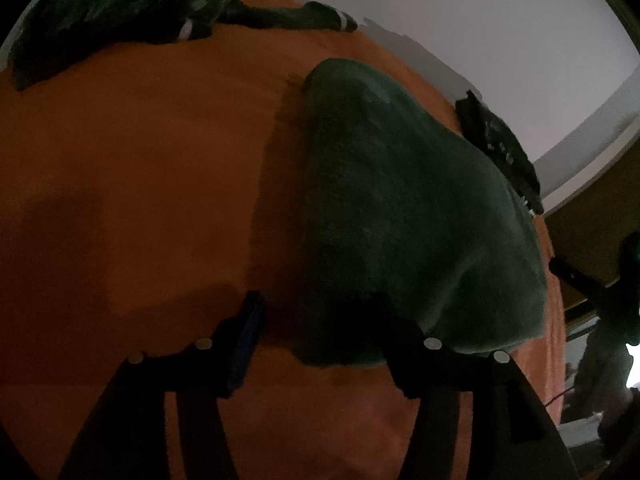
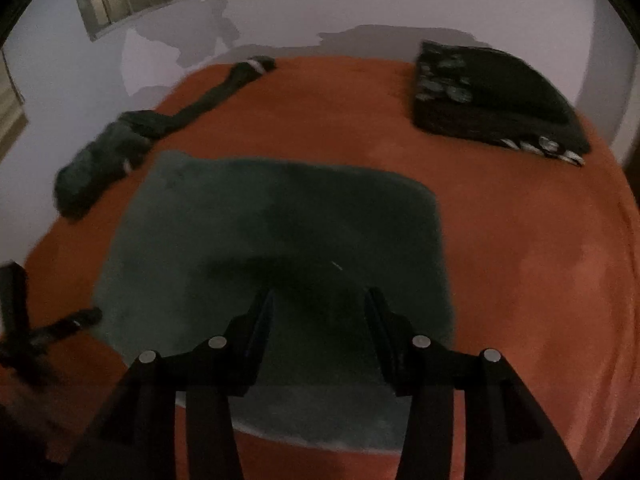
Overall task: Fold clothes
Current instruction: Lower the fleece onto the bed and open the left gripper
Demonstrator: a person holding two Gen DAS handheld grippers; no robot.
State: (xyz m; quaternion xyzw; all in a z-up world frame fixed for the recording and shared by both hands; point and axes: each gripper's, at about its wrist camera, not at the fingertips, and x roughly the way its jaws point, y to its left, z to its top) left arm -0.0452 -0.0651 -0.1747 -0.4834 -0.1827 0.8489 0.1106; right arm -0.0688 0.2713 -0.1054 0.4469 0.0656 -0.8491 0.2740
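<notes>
Crumpled dark green striped-cuff garment (image 2: 108, 160) at orange blanket-covered bed's (image 2: 520, 240) far left edge, unfolded. Folded dark green fleece piece (image 2: 276, 240) mid-bed, toward near edge. Folded dark patterned stack (image 2: 492, 96) at far right corner. Left gripper (image 1: 316, 316) open, empty, one finger over fleece corner; right gripper (image 2: 318, 304) open, empty above fleece. Risk: a low finger snagging the pile, dragging the fold open.
</notes>
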